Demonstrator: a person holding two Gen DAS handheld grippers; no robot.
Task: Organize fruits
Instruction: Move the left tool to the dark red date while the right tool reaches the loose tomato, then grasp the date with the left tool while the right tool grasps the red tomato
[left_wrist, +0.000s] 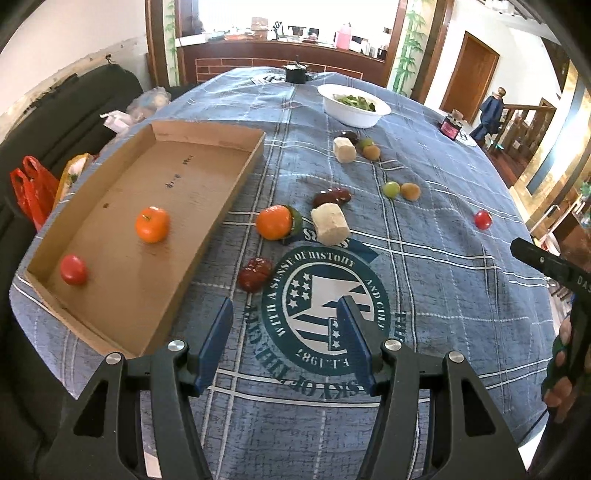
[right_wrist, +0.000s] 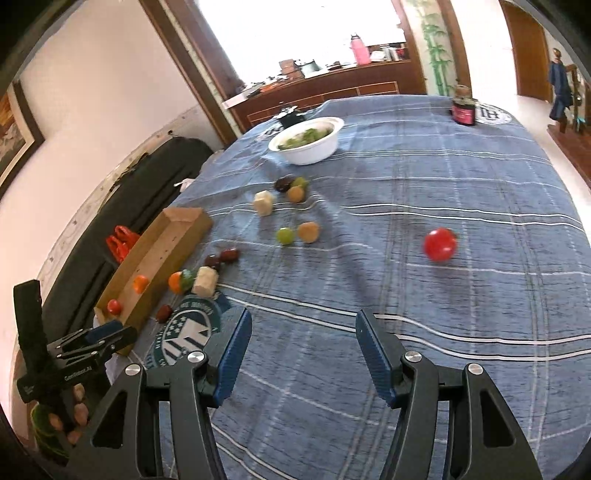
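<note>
We're sorting fruit into the cardboard box (left_wrist: 207, 155), and we're early in the job. Taking the box as landmark, working left to right:

- Inside the box: a small red tomato (left_wrist: 73, 269) near its close end and an orange (left_wrist: 152, 224) further in. Only those two are showing as done.
- Just right of the box's long wall: a dark red fruit (left_wrist: 254, 274), then a second orange (left_wrist: 274, 222) touching a green fruit (left_wrist: 295, 220), a beige block (left_wrist: 330, 224) and a dark brown fruit (left_wrist: 332, 196).
- Further right of the box: a green grape-like fruit (left_wrist: 391, 189) beside a tan one (left_wrist: 410, 191); beyond those, another beige block (left_wrist: 344, 149) with three small fruits bunched by it.
- Well apart from the box, far right: a lone red tomato (right_wrist: 439, 244).
- Past the box at the table's far end: a white bowl (left_wrist: 354, 116) of greens, not being touched.

Left gripper (left_wrist: 284, 310) is hovering just right of the box's near corner, jaws apart, nothing between them. Right gripper (right_wrist: 303, 321) is also standing open and empty, aiming toward the lone tomato.

We're judging roughly a dozen pieces are left on the cloth. Whether the beige blocks are counting as fruit, we can't tell.
</note>
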